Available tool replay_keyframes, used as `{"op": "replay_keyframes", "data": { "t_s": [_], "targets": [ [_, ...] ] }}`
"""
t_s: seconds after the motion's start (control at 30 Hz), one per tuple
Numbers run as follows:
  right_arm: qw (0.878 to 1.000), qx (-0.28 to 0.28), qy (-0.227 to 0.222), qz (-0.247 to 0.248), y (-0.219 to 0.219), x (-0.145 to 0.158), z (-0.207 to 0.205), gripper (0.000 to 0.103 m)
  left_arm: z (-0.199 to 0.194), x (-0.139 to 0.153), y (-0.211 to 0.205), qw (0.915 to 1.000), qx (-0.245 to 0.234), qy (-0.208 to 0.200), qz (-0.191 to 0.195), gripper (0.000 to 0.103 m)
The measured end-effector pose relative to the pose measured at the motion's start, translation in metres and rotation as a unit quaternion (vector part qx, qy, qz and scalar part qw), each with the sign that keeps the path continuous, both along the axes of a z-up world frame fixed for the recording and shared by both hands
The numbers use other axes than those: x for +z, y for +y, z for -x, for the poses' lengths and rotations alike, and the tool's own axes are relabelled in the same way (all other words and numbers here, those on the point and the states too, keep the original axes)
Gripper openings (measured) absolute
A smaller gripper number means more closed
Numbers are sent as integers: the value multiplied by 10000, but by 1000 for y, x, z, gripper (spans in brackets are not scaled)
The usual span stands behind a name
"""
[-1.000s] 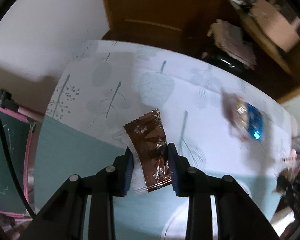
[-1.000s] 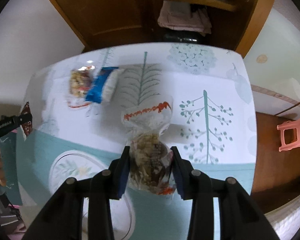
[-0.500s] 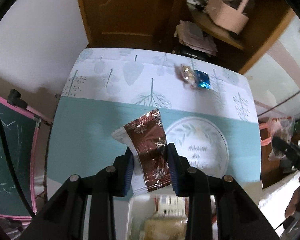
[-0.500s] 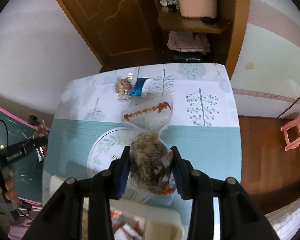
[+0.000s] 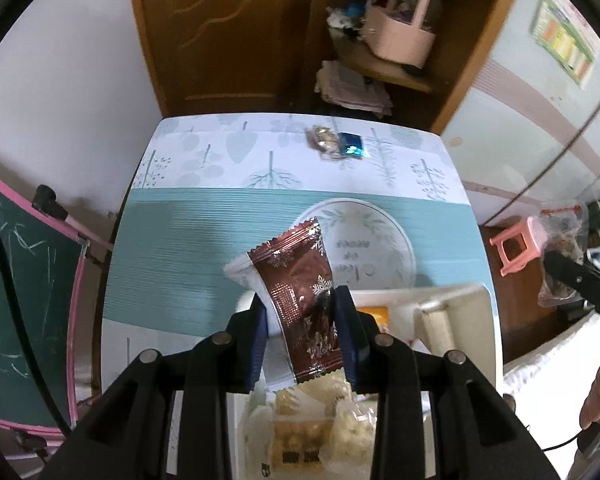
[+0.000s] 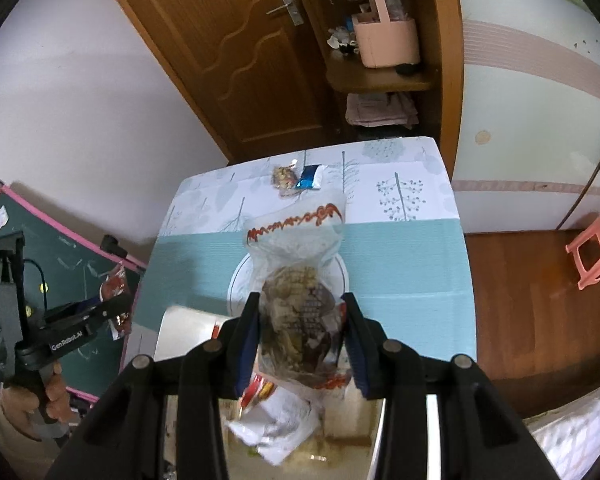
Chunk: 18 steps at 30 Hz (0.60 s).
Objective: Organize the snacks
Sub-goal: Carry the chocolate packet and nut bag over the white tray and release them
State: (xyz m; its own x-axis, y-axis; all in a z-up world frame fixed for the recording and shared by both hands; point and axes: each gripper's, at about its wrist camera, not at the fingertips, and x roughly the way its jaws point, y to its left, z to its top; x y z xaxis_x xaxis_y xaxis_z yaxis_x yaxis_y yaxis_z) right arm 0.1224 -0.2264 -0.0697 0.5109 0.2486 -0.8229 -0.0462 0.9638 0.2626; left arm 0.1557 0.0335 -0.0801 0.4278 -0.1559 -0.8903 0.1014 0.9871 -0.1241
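The side of the left gripper (image 6: 118,312), seen from the right wrist camera, carries white lettering that reads "GenRobot.AI"; the print inside the round emblem (image 5: 384,240) on the surface (image 5: 188,240) is too small to read. The left gripper (image 5: 303,328) points steeply down, its blue pads clamped on a brown snowflake-printed wrapper (image 5: 300,292) with a white packet behind it. The right gripper (image 6: 302,336) also tilts downward, closed on a clear bag (image 6: 298,304) of brown snack with red printing along its top seam. Both hang above a cream bin (image 5: 456,320) at the near edge of the surface, already holding packets. Two more snacks (image 5: 336,142), one blue, lie together near the far edge, well apart from the bin; the teal middle between is bare. A pink stool (image 6: 598,248) stands on the wooden floor to the right.
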Motion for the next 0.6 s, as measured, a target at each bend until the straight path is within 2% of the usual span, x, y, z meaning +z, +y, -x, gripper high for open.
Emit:
{"op": "replay_keyframes", "data": {
  "t_s": [0.27, 0.6],
  "targets": [
    [9998, 148, 158, 43, 14, -12, 44, 39, 34, 2, -25, 9996, -237, -158, -28, 30],
    [9989, 311, 326, 125, 25, -22, 74, 39, 61, -9, -47, 9976, -528, -185, -416, 30]
  ]
}}
